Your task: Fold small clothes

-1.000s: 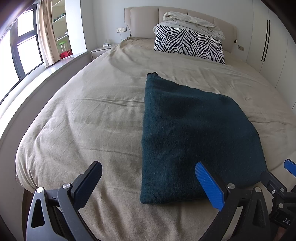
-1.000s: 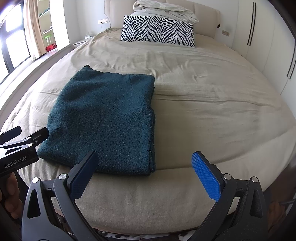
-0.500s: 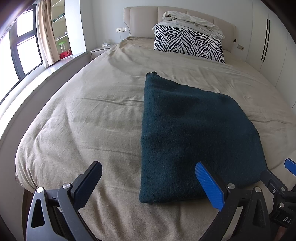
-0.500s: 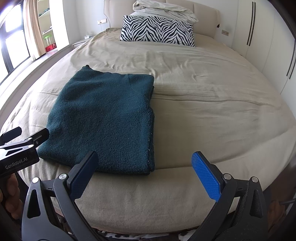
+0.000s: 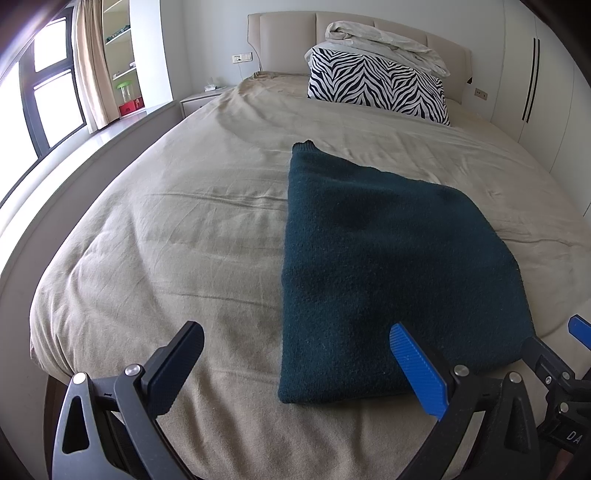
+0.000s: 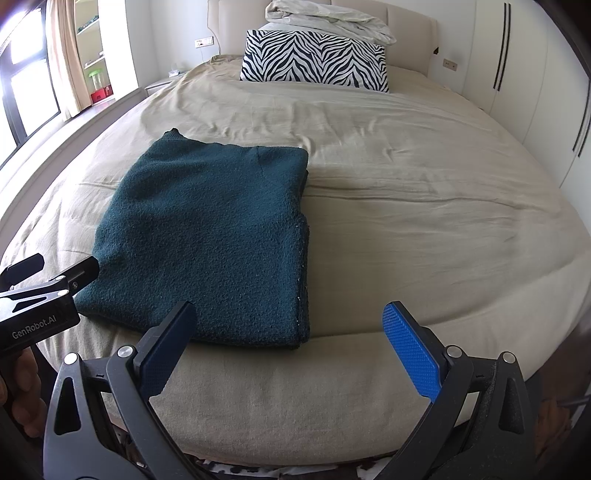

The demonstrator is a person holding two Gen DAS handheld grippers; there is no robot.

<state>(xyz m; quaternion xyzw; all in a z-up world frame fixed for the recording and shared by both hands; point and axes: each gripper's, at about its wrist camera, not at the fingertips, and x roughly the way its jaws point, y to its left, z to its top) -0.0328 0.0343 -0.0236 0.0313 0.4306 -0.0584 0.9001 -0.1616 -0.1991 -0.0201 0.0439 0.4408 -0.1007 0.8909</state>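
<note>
Dark teal knit: soft folded sweater (image 5: 388,258) near the bed (image 5: 184,240) foot edge.
Handling: likely light, floppy; pinch near-edge corners.
Left tongs (image 5: 295,365): apart, empty.
Right tongs (image 6: 291,347): apart, empty.

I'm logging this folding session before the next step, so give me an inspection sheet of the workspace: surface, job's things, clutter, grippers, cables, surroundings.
Surface: bed under a beige cover, lightly creased.
Job's things: one dark green garment, folded into a flat rectangle, lying near the foot edge of the bed; no gripper touches it.
Clutter: zebra pillow at the headboard, with a crumpled pale duvet on top.
Grippers: left gripper open, holding nothing; right gripper open, holding nothing; both hover at the foot edge.
Cables: nothing seen.
Surroundings: window with curtain and shelves on the left, white wardrobe doors on the right.
</note>
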